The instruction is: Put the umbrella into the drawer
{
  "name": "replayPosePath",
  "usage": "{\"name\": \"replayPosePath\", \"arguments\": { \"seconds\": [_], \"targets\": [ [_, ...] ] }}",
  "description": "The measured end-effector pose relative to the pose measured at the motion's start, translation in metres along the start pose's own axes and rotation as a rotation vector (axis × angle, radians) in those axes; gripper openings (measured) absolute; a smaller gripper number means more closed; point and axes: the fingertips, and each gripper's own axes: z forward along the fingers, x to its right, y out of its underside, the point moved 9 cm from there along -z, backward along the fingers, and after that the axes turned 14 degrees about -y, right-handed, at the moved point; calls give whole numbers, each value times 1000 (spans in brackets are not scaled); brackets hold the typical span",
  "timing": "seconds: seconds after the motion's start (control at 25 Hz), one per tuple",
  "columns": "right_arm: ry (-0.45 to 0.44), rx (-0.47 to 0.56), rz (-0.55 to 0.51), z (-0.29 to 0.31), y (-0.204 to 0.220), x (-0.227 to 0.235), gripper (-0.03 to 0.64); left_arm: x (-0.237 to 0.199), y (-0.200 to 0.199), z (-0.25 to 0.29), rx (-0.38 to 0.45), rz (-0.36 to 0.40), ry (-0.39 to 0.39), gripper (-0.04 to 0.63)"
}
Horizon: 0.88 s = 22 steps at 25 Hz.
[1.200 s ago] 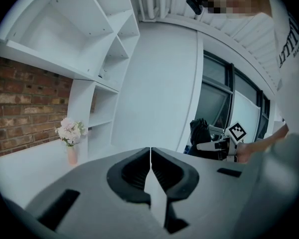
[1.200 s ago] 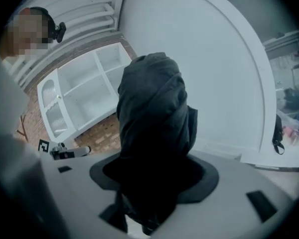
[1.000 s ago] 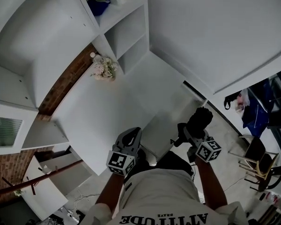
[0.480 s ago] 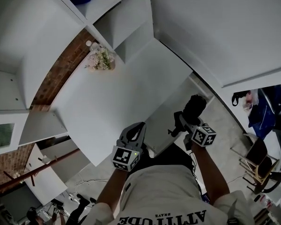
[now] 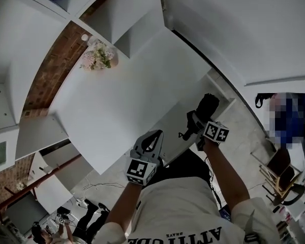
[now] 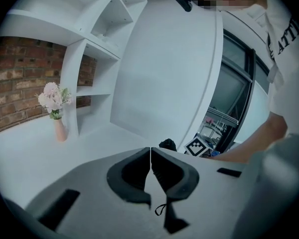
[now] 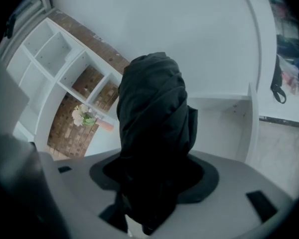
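My right gripper (image 5: 202, 120) is shut on a black folded umbrella (image 5: 207, 105), held upright over the open white drawer (image 5: 221, 91) at the desk's right side. In the right gripper view the umbrella (image 7: 152, 118) fills the middle and hides the jaws, with the drawer's (image 7: 224, 126) inside wall behind it to the right. My left gripper (image 5: 149, 145) hovers at the desk's near edge, left of the umbrella. Its jaws meet with nothing between them (image 6: 150, 159).
A white desk (image 5: 122, 100) spreads ahead, with a pink vase of flowers (image 5: 96, 57) at its far corner against a brick wall. White shelves (image 5: 127, 14) rise behind it. A chair (image 5: 280, 179) and a hanging black bag (image 5: 263, 99) stand on the right.
My right gripper has carried the umbrella forward, closer over the drawer. The left gripper has shifted slightly right along the desk edge, and the head view has tilted.
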Motion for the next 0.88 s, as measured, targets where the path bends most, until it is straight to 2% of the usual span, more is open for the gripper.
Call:
{"name": "replayPosePath", "arguments": {
  "seconds": [0.48, 0.68, 0.88],
  "targets": [
    [119, -142, 114, 58, 21, 63, 270, 7, 25, 16, -84, -3, -26, 28],
    [168, -197, 170, 84, 30, 82, 270, 2, 35, 12, -120, -26, -63, 26],
    [227, -249, 181, 101, 38, 101, 270, -3, 45, 12, -154, -41, -86, 26]
  ]
}}
